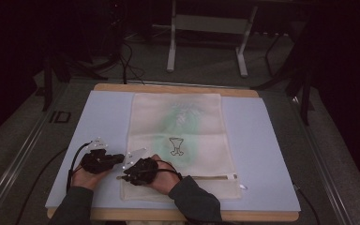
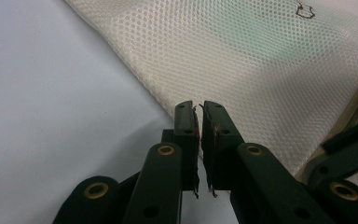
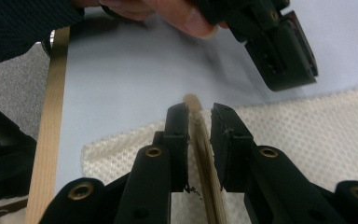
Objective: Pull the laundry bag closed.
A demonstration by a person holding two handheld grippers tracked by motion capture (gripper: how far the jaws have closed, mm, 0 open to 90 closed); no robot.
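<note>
Right gripper: fingers parted astride the tan zipper band at the mesh bag's near-left corner. Left gripper: fingers nearly closed, empty, at the bag's left edge. Bag flat on pale worktop.

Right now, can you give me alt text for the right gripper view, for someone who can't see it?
The right gripper has its two black jaws slightly apart on either side of the tan zipper strip of a cream mesh bag that lies on a pale blue mat. Above, a hand holds the left gripper over the mat.
</note>
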